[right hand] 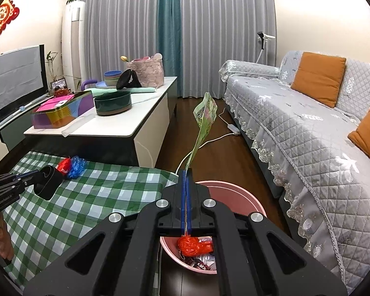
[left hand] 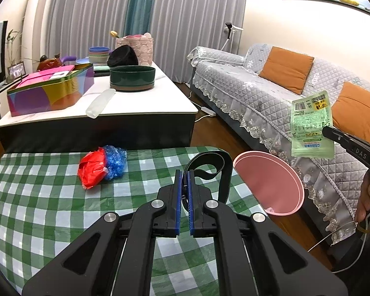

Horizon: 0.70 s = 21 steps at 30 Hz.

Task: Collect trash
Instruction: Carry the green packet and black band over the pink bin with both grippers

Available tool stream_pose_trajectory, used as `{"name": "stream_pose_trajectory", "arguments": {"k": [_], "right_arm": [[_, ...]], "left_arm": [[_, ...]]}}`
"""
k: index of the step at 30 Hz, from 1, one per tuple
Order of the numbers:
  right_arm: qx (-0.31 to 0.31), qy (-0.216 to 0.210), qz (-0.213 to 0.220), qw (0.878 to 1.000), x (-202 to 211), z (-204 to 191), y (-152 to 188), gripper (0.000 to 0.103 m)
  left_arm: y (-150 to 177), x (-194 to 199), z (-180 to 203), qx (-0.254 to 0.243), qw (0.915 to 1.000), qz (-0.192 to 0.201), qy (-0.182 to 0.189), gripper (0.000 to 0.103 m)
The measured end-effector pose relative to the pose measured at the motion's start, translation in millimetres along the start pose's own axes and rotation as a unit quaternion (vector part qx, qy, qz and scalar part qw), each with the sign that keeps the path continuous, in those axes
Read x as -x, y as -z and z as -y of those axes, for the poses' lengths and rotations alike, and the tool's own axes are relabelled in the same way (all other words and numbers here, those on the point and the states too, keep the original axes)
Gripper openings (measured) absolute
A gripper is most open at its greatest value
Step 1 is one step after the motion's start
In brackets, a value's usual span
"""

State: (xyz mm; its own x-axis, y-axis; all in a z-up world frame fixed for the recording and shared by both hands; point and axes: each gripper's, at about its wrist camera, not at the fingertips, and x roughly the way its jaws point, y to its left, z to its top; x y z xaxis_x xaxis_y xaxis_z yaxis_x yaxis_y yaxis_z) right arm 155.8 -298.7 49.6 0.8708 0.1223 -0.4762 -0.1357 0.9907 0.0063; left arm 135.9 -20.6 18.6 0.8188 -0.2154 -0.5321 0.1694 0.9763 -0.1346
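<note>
Pink bin (right hand: 246,198) sits on the floor just under the right gripper (right hand: 187,172), btwn the checked cloth (right hand: 91,197) and the sofa (right hand: 296,128). Inside it: red crumpled plastic (right hand: 193,244) and some dark wrappers, partly hidden by the gripper body. Right gripper's fingers are pressed together on the bottom edge of a green packet (right hand: 206,116), which stands up and forward from the tips, above the bin. From the left wrist cam the same packet (left hand: 310,128) hangs w/ printed side showing, over the bin's (left hand: 268,182) far side.

Left gripper (left hand: 184,175) is clamped on a black strap (left hand: 211,162), looped above the cloth (left hand: 49,209). Farther along the cloth, near its far edge, lie a red bag (left hand: 91,170) and a blue bag (left hand: 114,161), touching each other, apart from both grippers.

Beyond: a white table (left hand: 148,103) w/ a green bowl (left hand: 132,77) and a colourful tin (left hand: 49,91); curtains (left hand: 160,17) at the back.
</note>
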Motion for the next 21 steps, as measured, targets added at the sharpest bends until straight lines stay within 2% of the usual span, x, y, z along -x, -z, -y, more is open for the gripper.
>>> {"name": "stream_pose_trajectory", "arguments": {"k": [13, 21], "right_arm": [[-0.006, 0.014, -0.001, 1.0, -2.9, 16.9, -0.9, 0.001], [-0.009, 0.032, -0.018, 0.999, -14.0, 33.0, 6.0, 0.001]], "left_arm": [[-16.4, -20.8, 25.2, -0.011, 0.9998, -0.001, 0.015, 0.004], [-24.4, -38.4, 50.2, -0.025, 0.9992, -0.005, 0.03, 0.004]]}}
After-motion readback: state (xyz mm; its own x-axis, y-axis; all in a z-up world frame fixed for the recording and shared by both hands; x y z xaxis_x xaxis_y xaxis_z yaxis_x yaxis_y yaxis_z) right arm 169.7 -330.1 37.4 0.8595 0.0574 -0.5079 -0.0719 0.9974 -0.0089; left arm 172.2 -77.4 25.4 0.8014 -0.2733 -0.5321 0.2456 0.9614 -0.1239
